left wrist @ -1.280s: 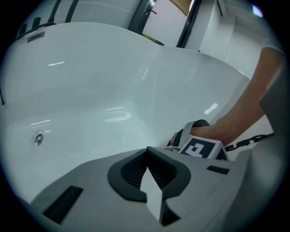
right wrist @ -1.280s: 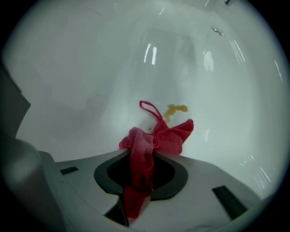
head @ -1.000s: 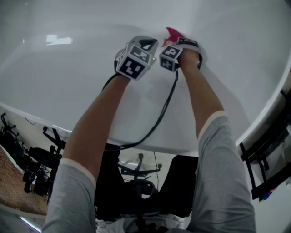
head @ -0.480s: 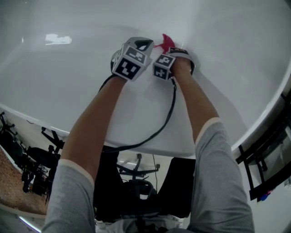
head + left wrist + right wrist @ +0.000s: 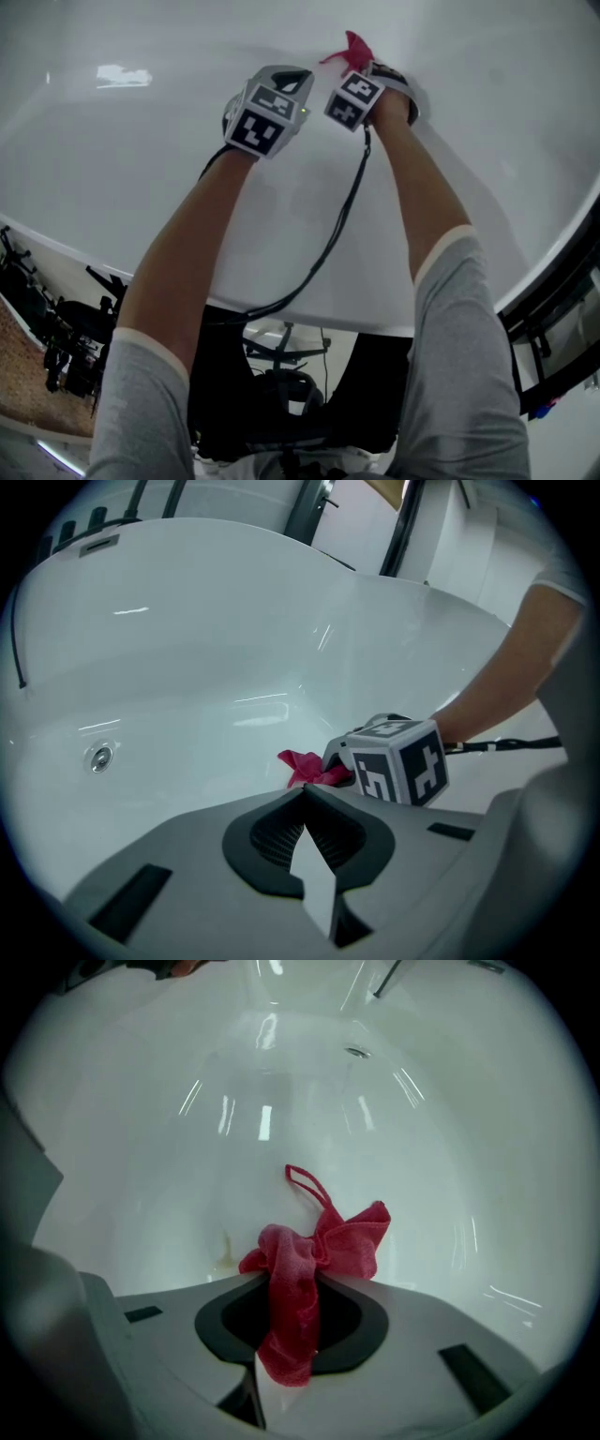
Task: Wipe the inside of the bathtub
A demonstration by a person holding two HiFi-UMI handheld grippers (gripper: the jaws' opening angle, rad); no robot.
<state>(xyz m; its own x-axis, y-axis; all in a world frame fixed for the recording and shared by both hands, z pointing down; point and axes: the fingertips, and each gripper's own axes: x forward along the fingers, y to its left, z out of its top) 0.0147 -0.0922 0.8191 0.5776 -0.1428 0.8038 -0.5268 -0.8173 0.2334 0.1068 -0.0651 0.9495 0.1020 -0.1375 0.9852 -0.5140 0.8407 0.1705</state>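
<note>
left gripper (image 5: 302, 794) — jaws together | right gripper (image 5: 300, 1283) — clamped on red cloth (image 5: 328, 1241) | cloth against bathtub (image 5: 281, 1101) wall

Tub (image 5: 141, 178): white, glossy, inner surface smoothly curved, streaked with light reflections. Near rim (image 5: 309, 314) is seen as a broad, rounded edge.
Fitting (image 5: 100, 757): small, round, metal, set into the inner wall at the left.
Mark (image 5: 223, 1252): faint, yellowish, noted on the inner surface just left of the cloth.
Cloth (image 5: 319, 1241): red, bunched, placed at the far inner wall; contact with the wall cannot be confirmed.
Cable (image 5: 328, 244): black, laid across the near wall and over the rim.
</note>
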